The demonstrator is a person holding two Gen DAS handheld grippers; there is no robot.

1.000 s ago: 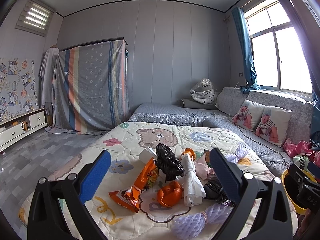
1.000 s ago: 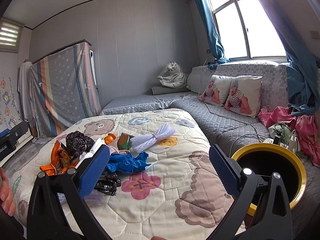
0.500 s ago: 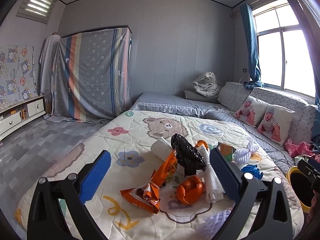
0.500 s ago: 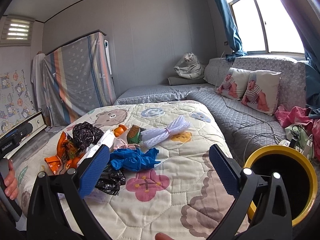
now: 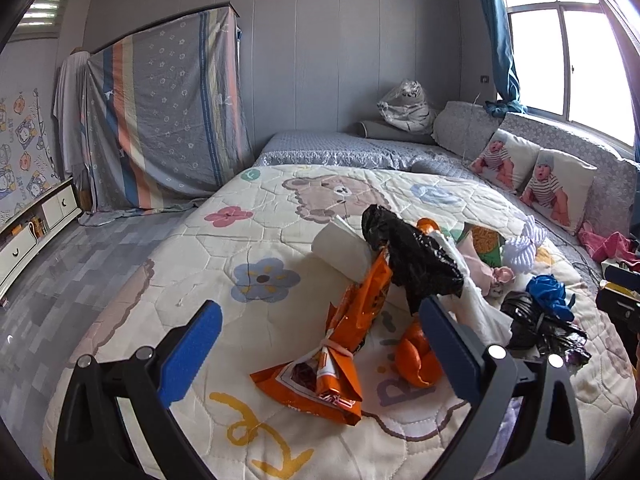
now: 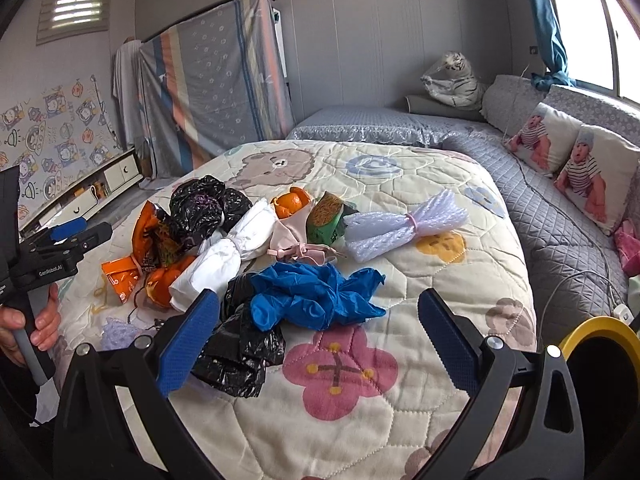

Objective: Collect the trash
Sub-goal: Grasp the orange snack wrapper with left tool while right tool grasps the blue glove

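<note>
Wide bed (image 6: 460, 184) under a cream quilt with bear and flower prints, carrying all the trash in one loose heap near its middle. Beside the bed's right corner, a yellow-rimmed bin (image 6: 592, 326) with dark inside, seen only in part. Within the heap: white mesh foam bundle (image 6: 404, 226) tied at its middle, lying at the far right; crumpled blue glove (image 6: 316, 300) on the near side, touching a black bag (image 6: 240, 350) just below it; another black bag (image 5: 416, 256) propped on top of the orange snack wrapper (image 5: 340, 344); white rolled paper (image 5: 344, 250) behind that wrapper; white tied bundle (image 6: 228, 248) in the centre; orange peel (image 5: 416, 360) next to the wrapper; green-and-yellow packet (image 6: 326, 218) and small pink scrap (image 6: 296, 246) between bundle and foam. Left hand-held gripper (image 5: 316, 354) above the near edge of the quilt, blue pads wide apart, nothing between them, the orange wrapper framed ahead. Right hand-held gripper (image 6: 316, 342) likewise spread wide and empty, hovering near the blue glove. In the right wrist view, left hand (image 6: 28, 320) wrapped around the grey handle at the far left.
</note>
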